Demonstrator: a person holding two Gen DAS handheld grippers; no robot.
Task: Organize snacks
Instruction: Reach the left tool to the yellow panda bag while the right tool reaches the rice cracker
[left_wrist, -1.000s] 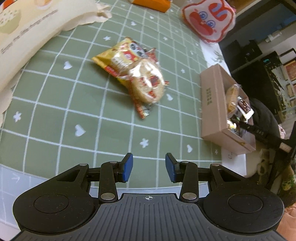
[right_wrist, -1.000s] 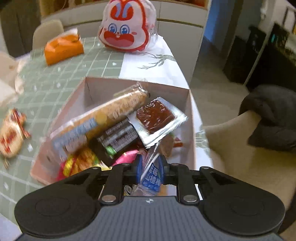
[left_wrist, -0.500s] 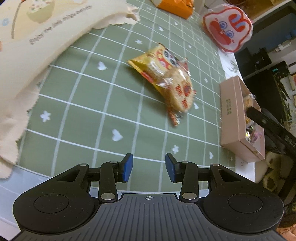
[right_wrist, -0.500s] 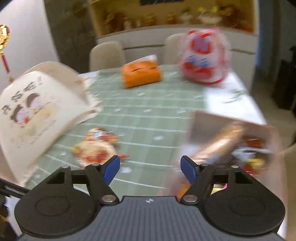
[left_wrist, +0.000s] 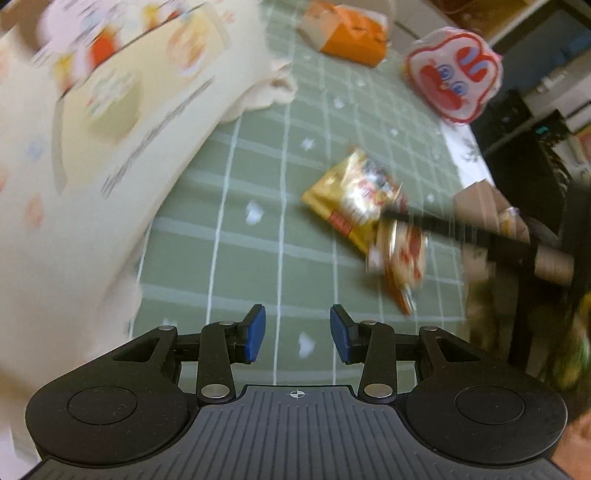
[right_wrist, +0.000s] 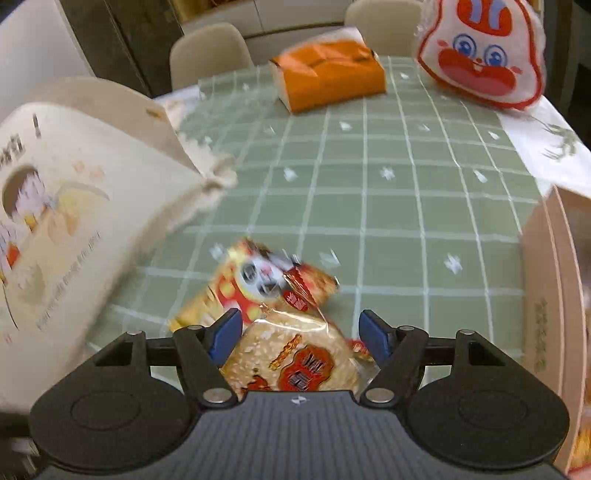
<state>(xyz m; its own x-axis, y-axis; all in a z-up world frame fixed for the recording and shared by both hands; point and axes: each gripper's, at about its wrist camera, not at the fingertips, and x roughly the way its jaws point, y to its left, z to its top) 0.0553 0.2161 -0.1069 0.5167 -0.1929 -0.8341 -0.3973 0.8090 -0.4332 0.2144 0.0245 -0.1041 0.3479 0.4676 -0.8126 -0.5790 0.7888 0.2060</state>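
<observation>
On the green grid-patterned tablecloth (right_wrist: 388, 206), the spread left gripper (left_wrist: 297, 334) hovers empty, while the spread right gripper (right_wrist: 299, 338) straddles a round rice cracker in crinkly clear wrap (right_wrist: 295, 363) overlapping a glossy yellow snack packet (right_wrist: 258, 284), left of the tan cardboard box (right_wrist: 546, 288).

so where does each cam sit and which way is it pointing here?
Left wrist: on the left hand-held gripper, looking down across the green checked tablecloth; own open fingers show, and the right tool reaching in.
Right wrist: on the right hand-held gripper, low over the clear-wrapped round rice cracker; own open fingers show.
Shared: yellow snack packet, orange tissue box.
</observation>
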